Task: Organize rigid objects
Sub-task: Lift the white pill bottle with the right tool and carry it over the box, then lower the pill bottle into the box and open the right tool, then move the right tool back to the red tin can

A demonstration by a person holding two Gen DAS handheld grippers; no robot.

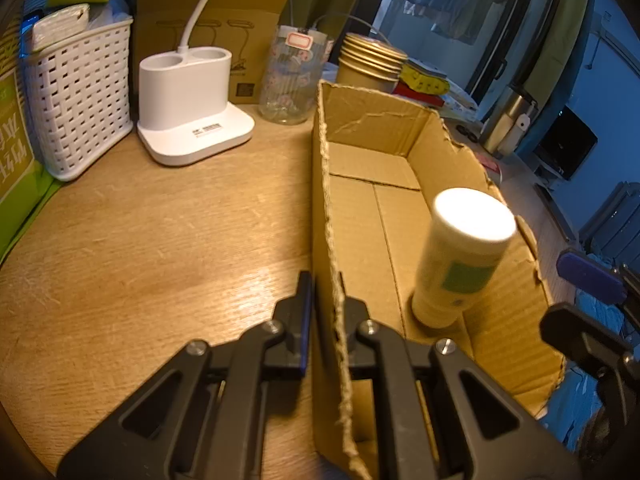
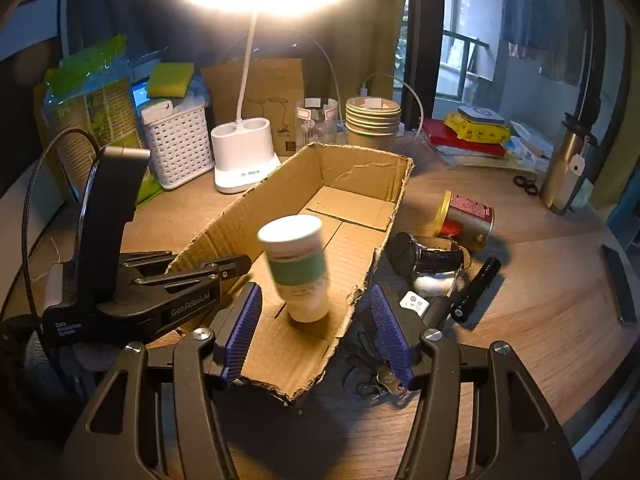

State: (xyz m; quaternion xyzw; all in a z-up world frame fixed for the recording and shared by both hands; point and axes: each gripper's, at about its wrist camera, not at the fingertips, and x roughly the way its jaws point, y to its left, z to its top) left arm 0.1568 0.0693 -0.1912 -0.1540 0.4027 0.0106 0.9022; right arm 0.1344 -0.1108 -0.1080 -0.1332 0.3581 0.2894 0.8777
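white bottle (image 2: 298, 268) tilted in box (image 2: 360, 168) | ahead of parted right fingers (image 2: 386, 328)

Tilted white bottle (image 2: 298, 268) in cardboard box (image 2: 360, 172), right gripper (image 2: 316, 332) fingers apart; left gripper (image 2: 236, 266) clamping box wall

Your wooden table (image 2: 540, 288) carries the cardboard box (image 2: 360, 172) centrally. Right of it lie a red tin (image 2: 468, 220), watch (image 2: 432, 256) and black flashlight (image 2: 476, 290). Far left stand the lamp base (image 2: 244, 156) and white basket (image 2: 180, 144).

A cream bottle (image 2: 298, 268) with a green label stands in the plain brown cardboard box (image 2: 352, 168).
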